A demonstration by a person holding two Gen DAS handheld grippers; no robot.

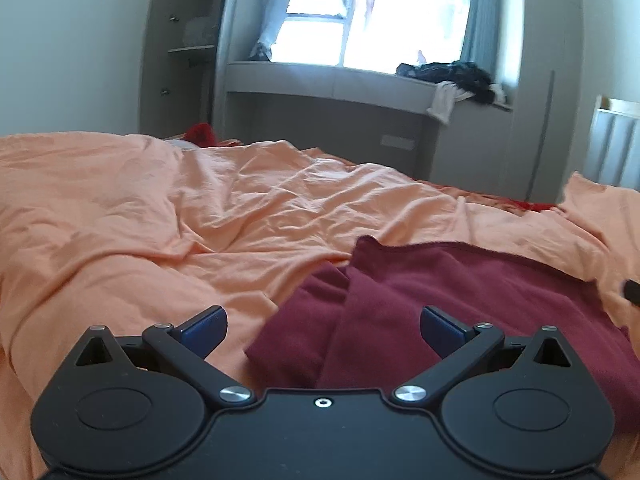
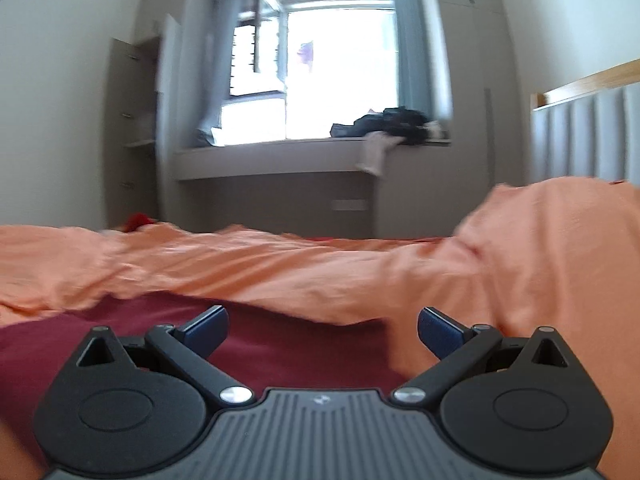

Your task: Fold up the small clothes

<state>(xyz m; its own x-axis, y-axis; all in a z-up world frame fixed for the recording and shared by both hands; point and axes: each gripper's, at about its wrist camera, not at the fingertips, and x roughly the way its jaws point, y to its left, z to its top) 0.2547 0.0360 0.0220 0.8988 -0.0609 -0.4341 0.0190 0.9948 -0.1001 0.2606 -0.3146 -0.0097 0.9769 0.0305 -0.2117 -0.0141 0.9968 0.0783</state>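
A dark red garment (image 1: 420, 304) lies folded on the orange bed sheet (image 1: 180, 208), one layer doubled over another at its left side. My left gripper (image 1: 323, 330) hovers just above its near edge, jaws wide open, nothing between the blue pads (image 1: 204, 330). In the right wrist view the same red cloth (image 2: 280, 344) spreads beneath my right gripper (image 2: 323, 330), which is also wide open and holds nothing. A dark tip (image 1: 631, 291) shows at the right edge of the left wrist view.
The rumpled orange sheet (image 2: 320, 272) bunches into a high mound (image 2: 552, 248) on the right. Beyond the bed stand a grey window bench (image 1: 340, 84) with a pile of dark clothes (image 1: 452, 76), a shelf unit (image 1: 180, 48) at left and a padded headboard (image 2: 588, 136) at right.
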